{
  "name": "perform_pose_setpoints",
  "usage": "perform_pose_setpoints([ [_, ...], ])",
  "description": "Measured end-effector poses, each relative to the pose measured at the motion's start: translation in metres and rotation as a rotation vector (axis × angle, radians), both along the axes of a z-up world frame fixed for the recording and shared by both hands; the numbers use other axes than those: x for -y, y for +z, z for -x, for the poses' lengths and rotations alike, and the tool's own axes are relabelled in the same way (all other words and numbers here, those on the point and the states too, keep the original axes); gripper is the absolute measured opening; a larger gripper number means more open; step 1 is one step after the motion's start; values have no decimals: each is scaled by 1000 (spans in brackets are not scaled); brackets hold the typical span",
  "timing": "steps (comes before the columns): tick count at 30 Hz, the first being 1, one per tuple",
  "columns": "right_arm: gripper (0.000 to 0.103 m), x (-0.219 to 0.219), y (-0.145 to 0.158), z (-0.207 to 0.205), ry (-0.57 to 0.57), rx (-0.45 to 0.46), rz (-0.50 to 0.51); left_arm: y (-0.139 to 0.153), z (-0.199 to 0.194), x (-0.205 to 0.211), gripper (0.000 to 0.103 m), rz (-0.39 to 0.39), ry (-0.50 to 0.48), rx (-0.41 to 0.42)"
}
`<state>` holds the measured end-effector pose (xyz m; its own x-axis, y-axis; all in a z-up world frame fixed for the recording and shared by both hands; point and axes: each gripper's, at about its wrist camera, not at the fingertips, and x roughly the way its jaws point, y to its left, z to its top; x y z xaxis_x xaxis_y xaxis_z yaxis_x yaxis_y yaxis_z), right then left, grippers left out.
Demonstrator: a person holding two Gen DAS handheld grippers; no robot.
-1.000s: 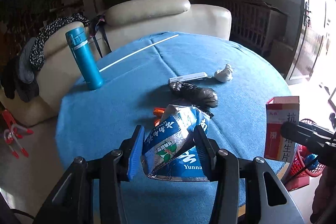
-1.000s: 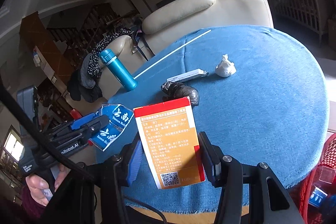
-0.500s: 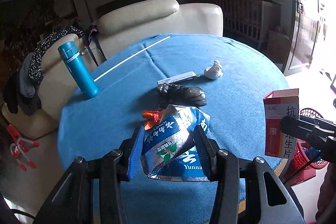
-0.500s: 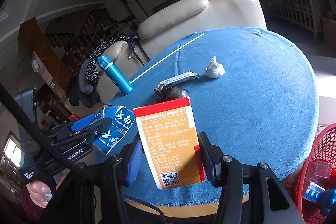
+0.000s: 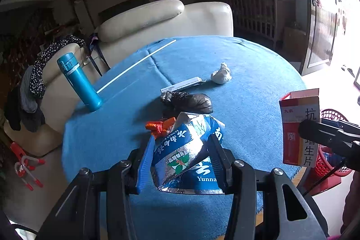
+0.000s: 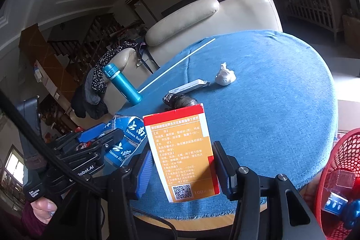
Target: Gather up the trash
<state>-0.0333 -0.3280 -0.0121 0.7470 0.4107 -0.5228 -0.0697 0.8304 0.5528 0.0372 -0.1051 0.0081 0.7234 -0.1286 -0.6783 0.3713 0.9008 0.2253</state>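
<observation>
My left gripper [image 5: 180,154] is shut on a crumpled blue foil bag [image 5: 189,150], held above the near edge of the blue-clothed round table [image 5: 247,87]. My right gripper [image 6: 182,163] is shut on a red and orange medicine box [image 6: 182,154], held above the table's near right edge; the box also shows in the left wrist view [image 5: 299,127]. On the table lie a black plastic bag [image 5: 189,100], an orange wrapper [image 5: 159,125], a flat white box [image 5: 182,84] and a white crumpled wad [image 5: 221,74].
A red mesh basket [image 6: 342,181] with items inside stands on the floor to the right of the table. A teal flask [image 5: 77,82] stands upright at the table's left edge. A white stick [image 5: 137,64] lies across the cloth. A cream sofa [image 5: 162,21] is behind.
Both grippers have drawn back and risen a little from the table, each keeping its item. The red basket shows more in the right wrist view.
</observation>
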Motion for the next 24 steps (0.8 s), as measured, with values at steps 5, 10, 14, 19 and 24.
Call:
perform_pose_setpoints([
  [5, 53, 6, 0, 4, -11, 3, -7, 1, 2, 5, 50, -7, -10, 1],
  [10, 53, 10, 0, 9, -19, 5, -12, 1, 4, 10, 50, -13, -17, 2],
  [14, 53, 14, -1, 13, -24, 6, -18, 0, 5, 13, 50, -19, -23, 1],
  [19, 53, 18, -2, 16, -32, 3, -24, -1, 6, 18, 50, -25, -28, -2],
  [24, 53, 24, -3, 21, -45, 3, -31, -2, 7, 23, 50, -33, -37, -4],
])
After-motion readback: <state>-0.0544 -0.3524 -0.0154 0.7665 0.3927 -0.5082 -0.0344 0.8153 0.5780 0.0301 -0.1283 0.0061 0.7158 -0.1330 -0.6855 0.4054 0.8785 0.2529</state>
